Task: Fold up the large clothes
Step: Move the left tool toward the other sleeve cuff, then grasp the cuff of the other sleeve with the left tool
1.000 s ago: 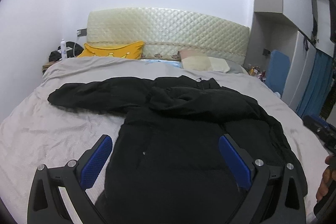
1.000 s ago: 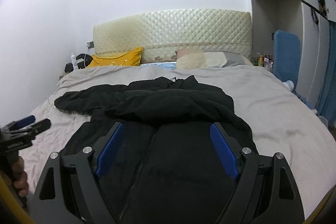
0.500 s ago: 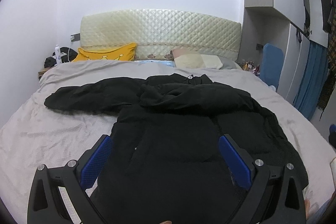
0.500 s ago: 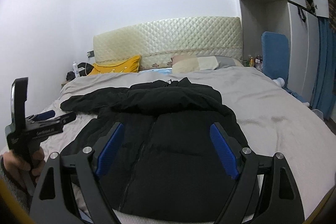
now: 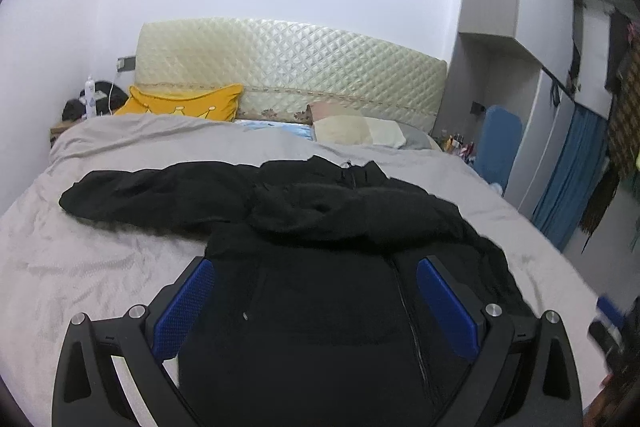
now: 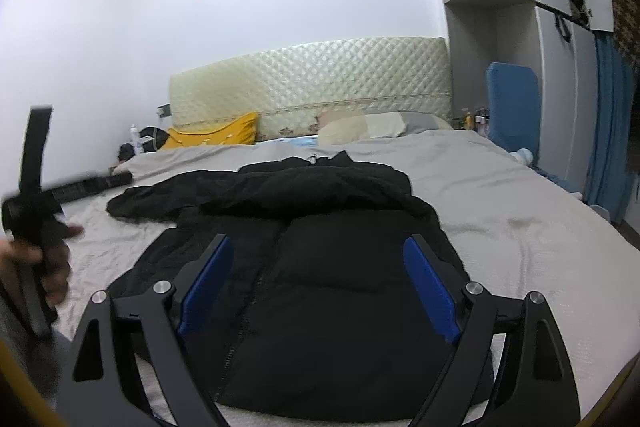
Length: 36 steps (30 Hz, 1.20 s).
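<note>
A large black padded jacket (image 5: 320,291) lies front up on the grey bedsheet (image 5: 80,267), zip closed. One sleeve stretches out to the left (image 5: 152,195); the other sleeve lies folded across the chest. It also shows in the right wrist view (image 6: 320,267). My left gripper (image 5: 316,291) is open and empty, held above the jacket's lower body. My right gripper (image 6: 320,275) is open and empty, above the jacket's hem near the foot of the bed. The left gripper's body shows at the left edge of the right wrist view (image 6: 36,195), held in a hand.
A quilted cream headboard (image 5: 288,67), a yellow cushion (image 5: 188,103) and pale pillows (image 5: 360,131) are at the far end. A blue chair (image 6: 512,103), grey wardrobes (image 6: 560,67) and a blue curtain (image 5: 568,179) stand on the right. A nightstand with a bottle (image 5: 90,99) is at the far left.
Both grippers have drawn back and dropped lower toward the foot of the bed. The left gripper has turned a little left. The jacket has not moved.
</note>
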### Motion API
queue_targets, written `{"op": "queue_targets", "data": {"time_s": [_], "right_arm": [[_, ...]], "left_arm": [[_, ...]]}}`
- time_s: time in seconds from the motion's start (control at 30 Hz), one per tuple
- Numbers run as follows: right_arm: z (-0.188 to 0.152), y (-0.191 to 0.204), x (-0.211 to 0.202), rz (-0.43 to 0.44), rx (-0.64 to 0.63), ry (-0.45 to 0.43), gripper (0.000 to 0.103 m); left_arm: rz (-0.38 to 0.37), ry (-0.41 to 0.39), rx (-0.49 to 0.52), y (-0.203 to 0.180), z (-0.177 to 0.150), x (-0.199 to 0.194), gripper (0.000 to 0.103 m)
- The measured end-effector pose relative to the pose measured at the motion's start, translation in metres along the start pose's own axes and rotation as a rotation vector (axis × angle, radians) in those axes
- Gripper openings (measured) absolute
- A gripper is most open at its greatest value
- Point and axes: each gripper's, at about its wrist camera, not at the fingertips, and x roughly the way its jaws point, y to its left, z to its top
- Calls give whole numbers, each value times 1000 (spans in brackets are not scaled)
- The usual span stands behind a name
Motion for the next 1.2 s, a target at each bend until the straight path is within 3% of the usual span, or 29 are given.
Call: {"op": "queue_targets", "data": {"time_s": [0.27, 0.43, 0.57, 0.67, 0.8, 0.97, 1.13, 1.2], "right_arm": [[-5, -6, 9, -19, 16, 11, 88], [-5, -4, 12, -59, 30, -11, 90], [-6, -6, 20, -43, 38, 4, 92], [-9, -5, 28, -60, 28, 31, 92], [-11, -2, 42, -124, 36, 144, 94], [-7, 3, 60, -158, 72, 225, 94], [-7, 29, 81, -163, -5, 262, 96], [-10, 36, 90, -151, -19, 285, 96]], "left_arm": [[22, 34, -24, 88, 78, 19, 102], [125, 4, 2, 153, 110, 25, 102], [200, 7, -12, 208, 122, 37, 102], [227, 36, -77, 253, 116, 56, 102], [289, 55, -148, 309, 90, 92, 102], [263, 121, -246, 361, 57, 138, 102], [220, 160, -385, 412, 26, 183, 101], [200, 161, -395, 421, 15, 197, 98]]}}
